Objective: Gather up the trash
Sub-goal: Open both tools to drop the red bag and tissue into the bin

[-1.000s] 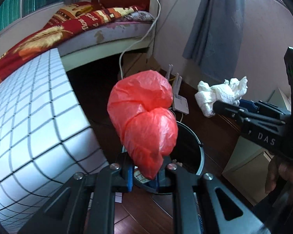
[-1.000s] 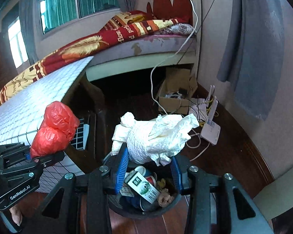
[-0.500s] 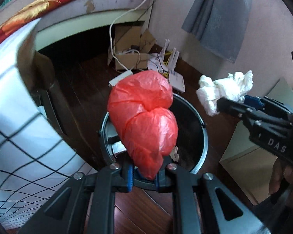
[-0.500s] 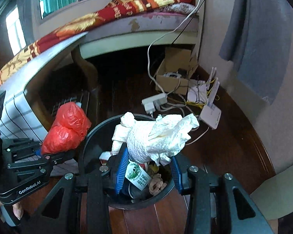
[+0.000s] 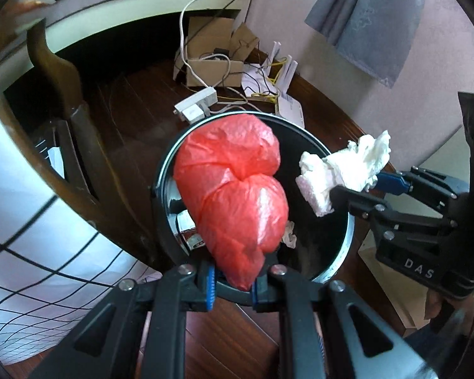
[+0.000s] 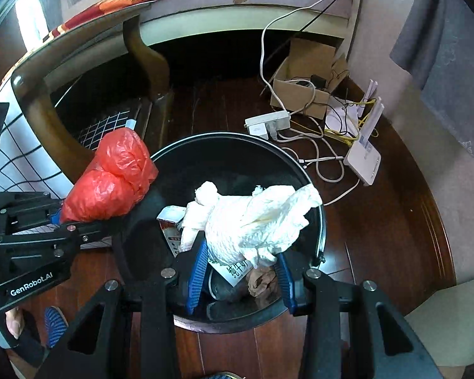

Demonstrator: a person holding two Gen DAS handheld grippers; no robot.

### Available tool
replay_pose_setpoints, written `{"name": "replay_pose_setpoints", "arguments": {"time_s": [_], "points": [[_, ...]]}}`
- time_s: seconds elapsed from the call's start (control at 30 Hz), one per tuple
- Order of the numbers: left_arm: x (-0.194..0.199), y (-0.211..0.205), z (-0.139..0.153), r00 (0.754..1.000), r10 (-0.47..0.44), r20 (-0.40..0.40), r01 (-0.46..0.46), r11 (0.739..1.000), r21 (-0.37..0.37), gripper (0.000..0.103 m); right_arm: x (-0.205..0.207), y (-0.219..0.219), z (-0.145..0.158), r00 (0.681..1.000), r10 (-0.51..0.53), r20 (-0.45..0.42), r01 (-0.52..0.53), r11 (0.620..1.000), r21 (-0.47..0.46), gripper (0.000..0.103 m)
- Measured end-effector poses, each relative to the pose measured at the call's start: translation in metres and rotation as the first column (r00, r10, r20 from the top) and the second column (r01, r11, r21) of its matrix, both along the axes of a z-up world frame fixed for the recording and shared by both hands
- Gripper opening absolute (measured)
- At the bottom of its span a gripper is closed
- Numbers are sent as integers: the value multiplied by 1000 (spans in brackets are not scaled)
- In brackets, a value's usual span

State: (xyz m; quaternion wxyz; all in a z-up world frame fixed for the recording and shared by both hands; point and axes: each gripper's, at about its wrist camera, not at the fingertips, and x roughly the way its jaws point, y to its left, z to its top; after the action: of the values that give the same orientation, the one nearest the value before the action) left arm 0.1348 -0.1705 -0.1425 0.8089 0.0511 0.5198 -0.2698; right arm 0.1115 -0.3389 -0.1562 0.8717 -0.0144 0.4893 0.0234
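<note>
Red plastic bag [image 5: 233, 195]: bunched, clamped at its lower tip by the left gripper [image 5: 233, 284], held above the left side of the bin's opening.
White crumpled paper wad [image 6: 252, 221]: grasped between the blue-padded fingers [image 6: 196, 271] of the right gripper [image 6: 240, 271], over the bin's middle.
Black round trash bin [image 6: 319, 221]: on dark wood floor [image 6: 379, 237]; cartons and wrappers inside.
Beside it: checked bench [image 5: 22, 237], power strip [image 6: 267, 123], white router [image 6: 363, 161].

The bin [image 6: 322, 221] is placed on the floor [image 6: 395, 221], beside the counter [image 5: 31, 221]. The plastic bag [image 5: 233, 195] and the crumpled tissue [image 6: 256, 221] are held above the bin. Behind the bin, a power strip [image 6: 267, 123], a router [image 6: 363, 161] and a cardboard box [image 6: 303, 91] are found.
</note>
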Motion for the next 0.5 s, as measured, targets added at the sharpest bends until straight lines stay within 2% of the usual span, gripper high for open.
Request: {"name": "replay_pose_setpoints", "arguments": {"time_s": [0.03,0.07,0.1,0.13,0.17,0.2,0.33,0.5], "points": [[1,-2,-3,1000,-6,-16,6,1000,-1,21,1,0,-3,1000,1,-10,-2,1000,-12,47],[2,-3,-6,1000,1,-19,-1,1000,14,37,3,-1,-7,1000,-10,-22,9,999,-39,71],[3,-4,-10,1000,26,-12,-26,998,50,68,3,-3,-10,999,-36,-34,33,996,-83,98],[3,-2,-11,999,46,5,-46,997,63,80,2,-7,-14,998,-55,-33,51,992,-115,99],[1,1,-10,998,60,23,-61,996,69,87,2,-13,-18,996,-76,-46,70,990,-124,99],[0,3,-8,996,78,42,-81,994,71,88,2,-20,-20,992,-108,-61,100,987,-129,99],[0,8,-9,994,101,41,-104,991,83,93,-1,-32,-18,986,-157,-53,149,981,-122,103],[-1,10,-4,993,106,57,-111,991,81,97,-2,-27,-13,991,-134,-32,129,983,-129,103]]}}
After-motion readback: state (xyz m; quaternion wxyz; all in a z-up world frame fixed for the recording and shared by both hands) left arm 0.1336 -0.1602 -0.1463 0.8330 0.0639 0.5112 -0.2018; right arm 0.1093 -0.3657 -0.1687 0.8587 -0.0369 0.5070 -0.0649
